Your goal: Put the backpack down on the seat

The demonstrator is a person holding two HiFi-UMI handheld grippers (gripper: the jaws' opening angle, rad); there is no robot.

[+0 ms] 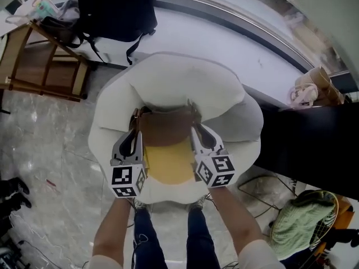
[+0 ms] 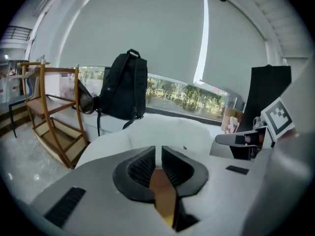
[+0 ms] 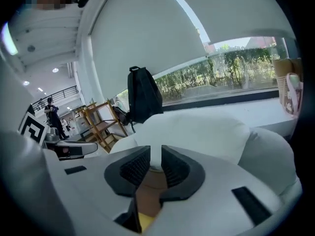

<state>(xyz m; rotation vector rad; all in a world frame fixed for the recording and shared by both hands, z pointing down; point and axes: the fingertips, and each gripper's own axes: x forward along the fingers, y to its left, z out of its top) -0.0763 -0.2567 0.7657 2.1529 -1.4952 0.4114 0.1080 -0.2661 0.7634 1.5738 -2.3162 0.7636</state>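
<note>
A brown and yellow backpack (image 1: pixel 168 144) lies on the white cushioned seat (image 1: pixel 168 83), brown part toward the seat's back. My left gripper (image 1: pixel 136 129) is at its left side and my right gripper (image 1: pixel 196 129) at its right side. In the left gripper view the jaws stand close together around a narrow gap, and brown fabric (image 2: pixel 162 191) comes up between their lower parts. The right gripper view shows the same: near-closed jaws with brown fabric (image 3: pixel 147 193) pinched low between them. White seat cushion (image 3: pixel 197 127) shows beyond the tips.
A black backpack (image 1: pixel 115 10) stands on the window ledge behind the seat. A wooden rack (image 1: pixel 42 60) is at the back left. A black tabletop (image 1: pixel 314 139) with a paper bag (image 1: pixel 314 88) is at the right, a wire basket with green cloth (image 1: pixel 305 220) below it.
</note>
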